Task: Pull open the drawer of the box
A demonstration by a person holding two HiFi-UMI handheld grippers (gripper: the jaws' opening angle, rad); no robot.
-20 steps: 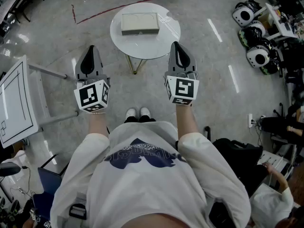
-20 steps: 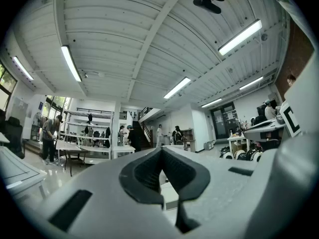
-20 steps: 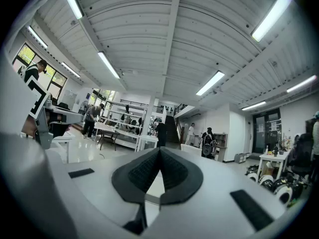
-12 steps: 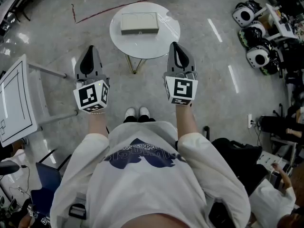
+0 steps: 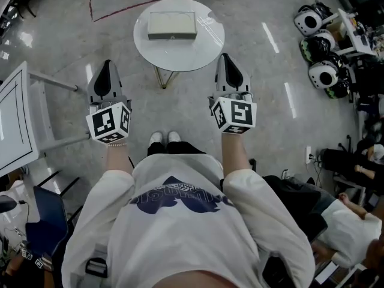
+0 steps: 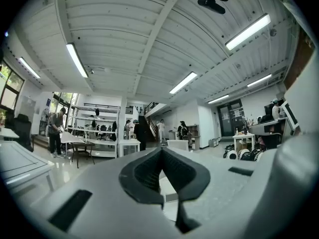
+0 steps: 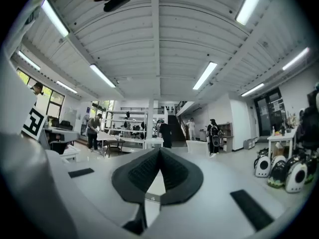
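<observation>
We judge the step in hand to be the approach. Nothing is touched yet, and from above the drawer looks shut as far as we can tell. To do it well we should bring both tools forward and down to table height.

Our left gripper (image 5: 103, 69), grey-shelled with a black-and-white marker cube at its back, has its dark pads pressed together on nothing. It would serve best as a brace against the pale beige, flat rectangular box (image 5: 172, 24). That box looks light and may slide on the smooth, round white table (image 5: 180, 56) once we pull.

Our right gripper (image 5: 226, 62), of the same make, is likewise closed tight and empty. Its jaws must part before they can pinch a handle or lip. We cannot make out any handle, nor which face carries the drawer. The darker near side is our guess, so we should look before committing.

As to place, the box lies on the far middle of the table, ahead of us and between the lines of the two grippers, well apart from both. The left gripper sits off the table's left side, over the grey polished floor (image 5: 66, 35). In the head view the right gripper's tip shows just beside the near right rim. Both gripper views look level into the room, and the box shows in neither.
</observation>
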